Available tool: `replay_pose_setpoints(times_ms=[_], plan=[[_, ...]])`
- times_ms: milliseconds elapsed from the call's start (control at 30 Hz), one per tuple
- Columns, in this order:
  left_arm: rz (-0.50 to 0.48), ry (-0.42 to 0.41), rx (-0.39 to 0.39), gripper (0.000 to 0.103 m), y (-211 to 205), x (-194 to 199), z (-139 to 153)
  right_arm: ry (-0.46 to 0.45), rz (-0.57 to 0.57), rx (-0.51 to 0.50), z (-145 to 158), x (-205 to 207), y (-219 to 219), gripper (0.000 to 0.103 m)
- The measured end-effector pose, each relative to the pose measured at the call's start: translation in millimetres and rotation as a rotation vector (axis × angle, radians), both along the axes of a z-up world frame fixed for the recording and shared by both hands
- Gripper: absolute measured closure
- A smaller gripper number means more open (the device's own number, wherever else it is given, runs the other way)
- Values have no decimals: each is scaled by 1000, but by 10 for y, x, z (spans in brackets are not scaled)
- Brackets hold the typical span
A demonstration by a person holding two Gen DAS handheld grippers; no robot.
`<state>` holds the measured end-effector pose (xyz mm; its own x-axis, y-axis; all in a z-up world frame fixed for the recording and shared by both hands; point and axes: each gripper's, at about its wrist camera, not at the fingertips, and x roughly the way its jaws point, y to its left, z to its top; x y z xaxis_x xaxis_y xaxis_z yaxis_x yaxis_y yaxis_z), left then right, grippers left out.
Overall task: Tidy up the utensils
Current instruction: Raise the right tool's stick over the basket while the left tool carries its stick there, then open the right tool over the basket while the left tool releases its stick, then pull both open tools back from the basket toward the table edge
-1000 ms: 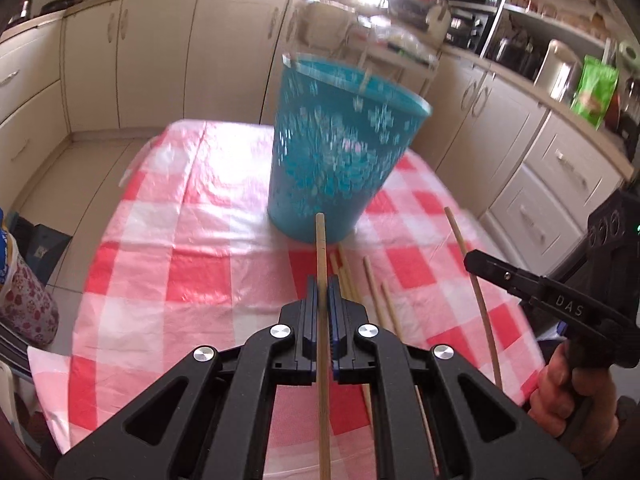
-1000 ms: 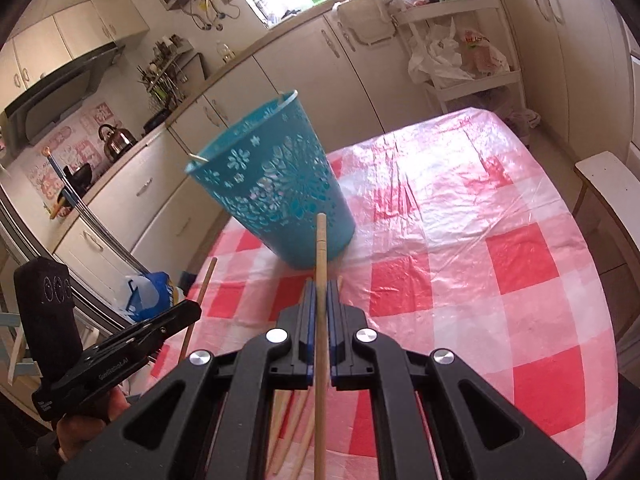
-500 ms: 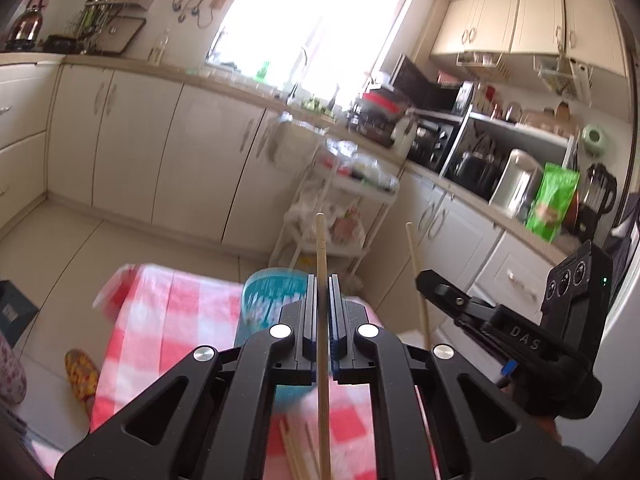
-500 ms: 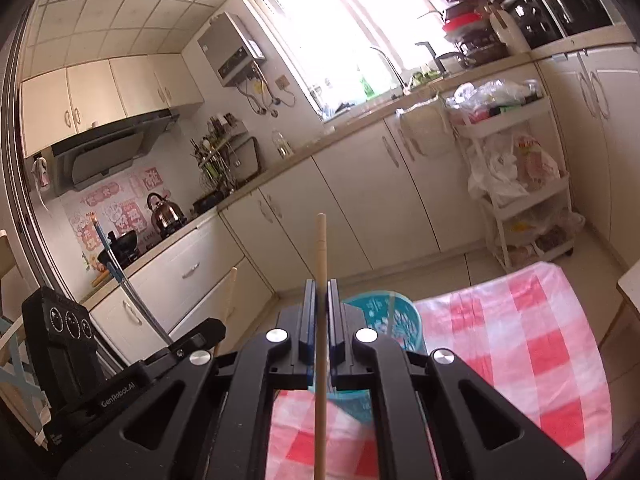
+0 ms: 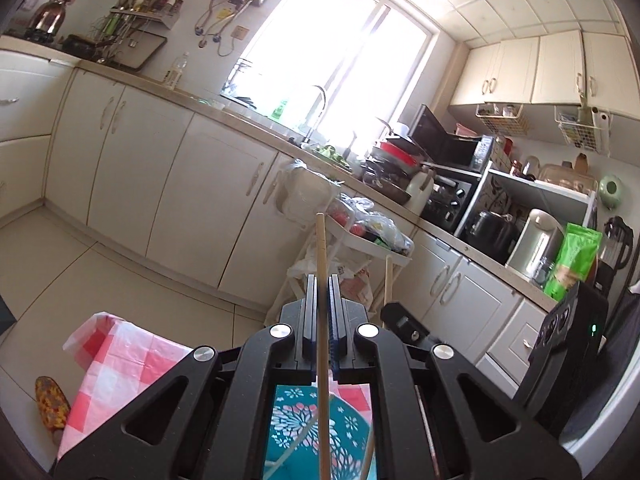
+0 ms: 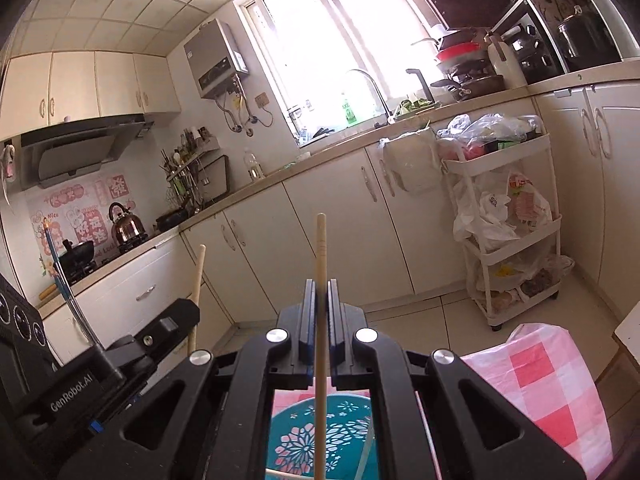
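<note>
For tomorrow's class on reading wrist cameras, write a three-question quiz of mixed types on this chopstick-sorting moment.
1. True or false: the left gripper is open.
2. What stands below both grippers?
A) a steel pot
B) a teal basket
C) a glass jar
3. Fill in: the right gripper holds a wooden ____ between its fingers.

Key:
1. False; it is shut on a chopstick.
2. B.
3. Chopstick.
</note>
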<state>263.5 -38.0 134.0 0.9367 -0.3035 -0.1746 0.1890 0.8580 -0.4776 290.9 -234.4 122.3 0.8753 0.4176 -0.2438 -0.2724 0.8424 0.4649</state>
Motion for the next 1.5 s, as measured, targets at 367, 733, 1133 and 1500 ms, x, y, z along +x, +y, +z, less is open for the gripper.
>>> replay_pose_setpoints(times_ms=[367,733,1133,1500], plan=[[51,39,20,98,-64,135,-310,31,-5,-62,-293,8,60,97],[23,147,106,93,-83,-80,-514,61,7,-80,-325,-380,-112,82],[73,229,231,40,20,-1278,-461,260,-9,-146,-603,-1450,-459,36],[79,414,286,30,25,-2113,-966,441,-9,-204,-1243,-2292,-474,36]])
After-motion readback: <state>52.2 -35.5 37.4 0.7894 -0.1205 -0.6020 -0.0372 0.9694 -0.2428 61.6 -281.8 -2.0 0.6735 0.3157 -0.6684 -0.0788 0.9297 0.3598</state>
